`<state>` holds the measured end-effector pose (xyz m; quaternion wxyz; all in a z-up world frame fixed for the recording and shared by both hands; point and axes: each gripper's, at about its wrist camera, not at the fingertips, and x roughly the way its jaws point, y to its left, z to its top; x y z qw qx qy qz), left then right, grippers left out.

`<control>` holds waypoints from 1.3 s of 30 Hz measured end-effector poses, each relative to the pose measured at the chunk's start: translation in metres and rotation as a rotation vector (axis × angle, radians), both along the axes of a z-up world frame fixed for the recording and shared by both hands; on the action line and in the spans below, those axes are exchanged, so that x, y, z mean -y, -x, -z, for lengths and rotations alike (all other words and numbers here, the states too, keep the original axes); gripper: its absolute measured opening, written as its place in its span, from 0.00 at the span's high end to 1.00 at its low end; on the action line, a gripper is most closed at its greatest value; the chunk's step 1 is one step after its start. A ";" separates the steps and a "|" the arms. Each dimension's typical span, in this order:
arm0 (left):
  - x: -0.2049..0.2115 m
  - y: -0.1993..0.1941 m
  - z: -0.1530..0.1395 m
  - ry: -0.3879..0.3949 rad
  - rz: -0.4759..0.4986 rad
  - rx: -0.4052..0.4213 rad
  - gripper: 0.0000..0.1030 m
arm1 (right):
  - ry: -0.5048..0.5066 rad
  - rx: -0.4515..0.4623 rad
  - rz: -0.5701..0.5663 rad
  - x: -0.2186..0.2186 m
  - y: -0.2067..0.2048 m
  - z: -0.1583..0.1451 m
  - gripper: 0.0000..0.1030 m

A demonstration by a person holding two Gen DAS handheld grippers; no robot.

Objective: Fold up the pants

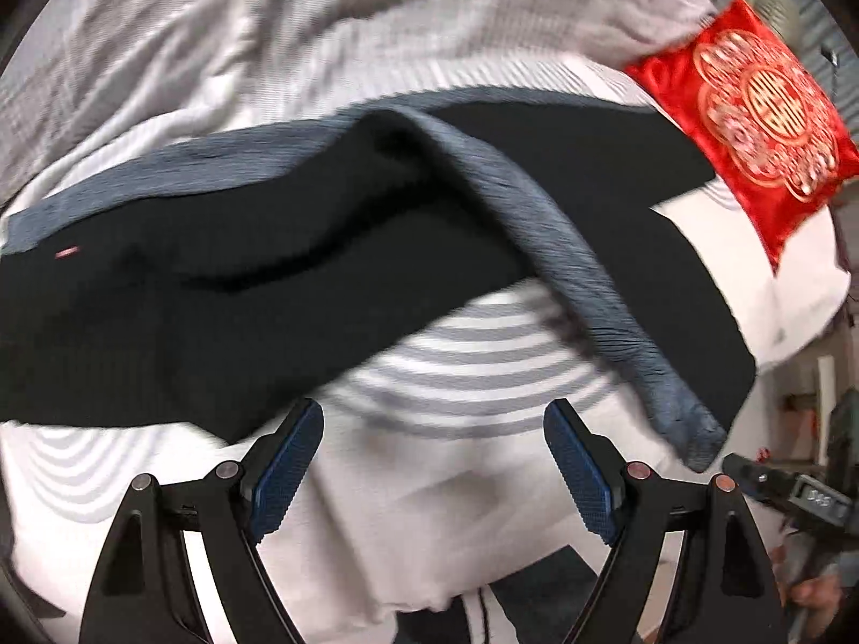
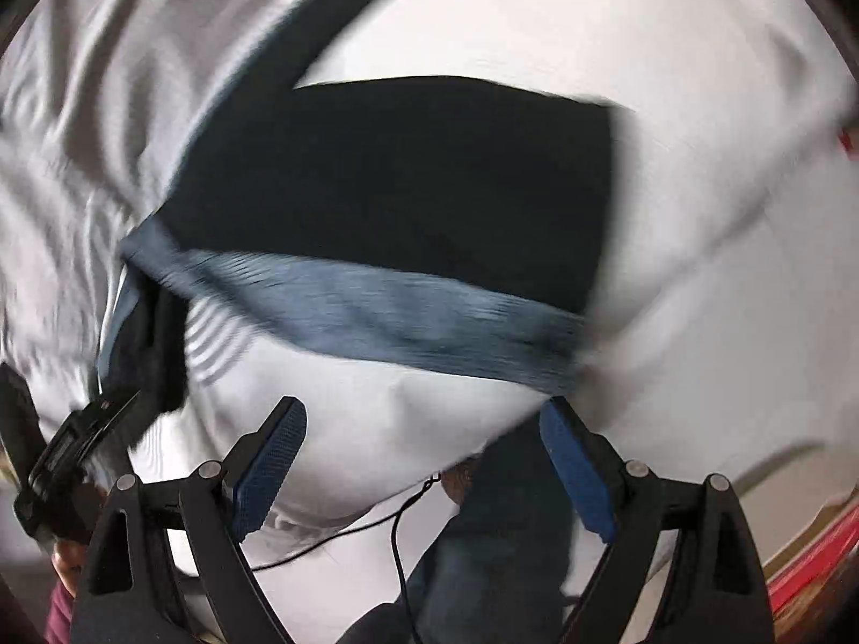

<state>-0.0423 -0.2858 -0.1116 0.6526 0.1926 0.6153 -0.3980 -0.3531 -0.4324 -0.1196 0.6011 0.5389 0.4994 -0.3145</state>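
Observation:
Black pants (image 1: 225,290) with a blue-grey ribbed side stripe (image 1: 558,247) lie spread on a white bed. My left gripper (image 1: 434,418) is open and empty, just short of the pants' near edge. In the right wrist view the pants (image 2: 408,182) lie across the bed, their stripe (image 2: 386,311) along the near edge. My right gripper (image 2: 424,418) is open and empty, close to the stripe's right end. The view is blurred by motion.
A white cover with grey stripes (image 1: 472,370) lies under the pants. A red cushion with gold pattern (image 1: 751,123) sits at the far right. A crumpled grey-white sheet (image 1: 268,43) lies behind. The other gripper (image 1: 794,494) shows at the right edge.

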 end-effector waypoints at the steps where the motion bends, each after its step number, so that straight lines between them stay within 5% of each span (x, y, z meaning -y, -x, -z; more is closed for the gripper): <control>1: 0.010 0.005 0.001 0.002 0.012 -0.004 0.17 | -0.021 0.020 0.030 0.006 0.014 0.008 0.11; 10: 0.069 0.025 0.030 -0.043 0.020 -0.047 0.17 | -0.132 0.195 0.020 0.034 0.027 0.057 0.19; 14: 0.079 0.028 0.039 -0.056 -0.005 -0.089 0.17 | -0.222 0.259 0.009 0.033 0.010 0.067 0.79; 15: 0.081 0.029 0.040 -0.056 -0.009 -0.094 0.21 | -0.238 0.280 0.010 0.033 0.010 0.065 0.82; 18: 0.093 0.032 0.043 -0.034 -0.014 -0.161 0.61 | -0.264 0.349 -0.024 0.040 0.001 0.050 0.85; 19: 0.097 0.032 0.043 -0.028 -0.016 -0.176 0.66 | -0.272 0.372 -0.035 0.043 -0.002 0.043 0.85; 29: 0.149 0.008 -0.009 0.087 -0.054 -0.158 0.66 | -0.226 0.565 -0.005 0.144 -0.042 -0.019 0.85; 39: 0.226 -0.058 -0.003 0.042 -0.123 -0.076 0.66 | -0.195 0.531 -0.178 0.270 -0.161 -0.013 0.85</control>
